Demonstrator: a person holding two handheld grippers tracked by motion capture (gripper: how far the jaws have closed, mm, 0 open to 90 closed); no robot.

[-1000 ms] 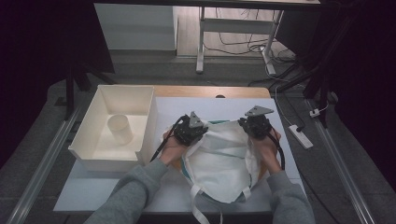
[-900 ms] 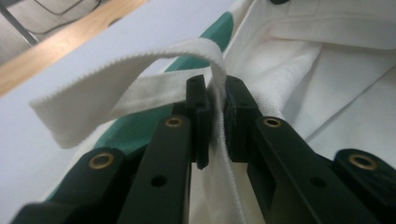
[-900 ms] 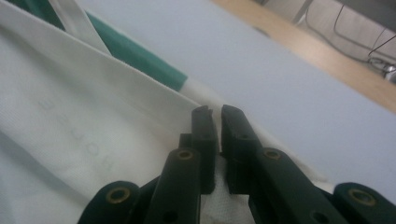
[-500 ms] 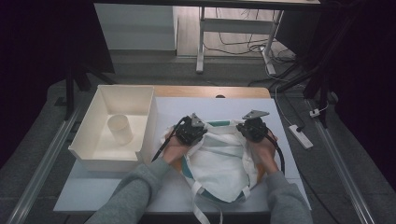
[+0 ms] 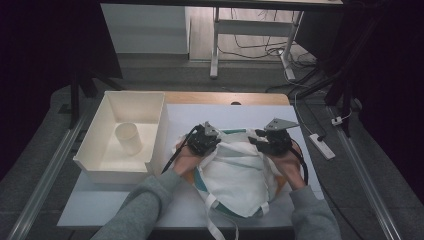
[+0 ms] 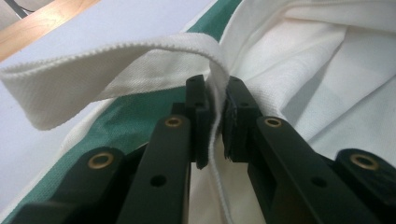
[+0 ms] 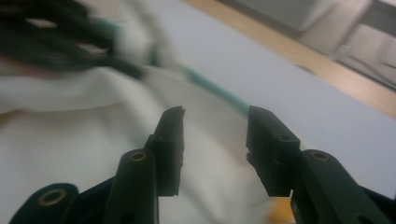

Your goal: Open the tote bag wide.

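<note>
In the lower middle of the high view, the white cloth bag with green trim and long white straps (image 5: pixel 239 175) lies flat on the white table top (image 5: pixel 200 117), with its loose straps reaching to the bottom edge of the frame. The person's grey sleeves (image 5: pixel 145 210) come in from the bottom corners.

At the upper left corner of the bag is the left gripper (image 5: pixel 204 140). In the left gripper view its jaws are closed on the bag: the edge of the white cloth is pressed between the two black pads (image 6: pixel 202 123), and one white strap (image 6: pixel 116 70) makes a loop in the upper left of that frame.

At the upper right corner of the bag is the right gripper (image 5: pixel 272 141). Its jaws have just been opening. In the right gripper view, which is blurred, they stand apart above the white cloth, and the pads do not press on it.

Farther away, in the left part of the high view, a white rectangular plastic bin (image 5: pixel 155 130) stands just beside the bag, and a small white cup (image 5: pixel 128 138) stands upright inside it. Behind the white top, a strip of wooden table edge (image 5: pixel 225 98) is visible.
</note>
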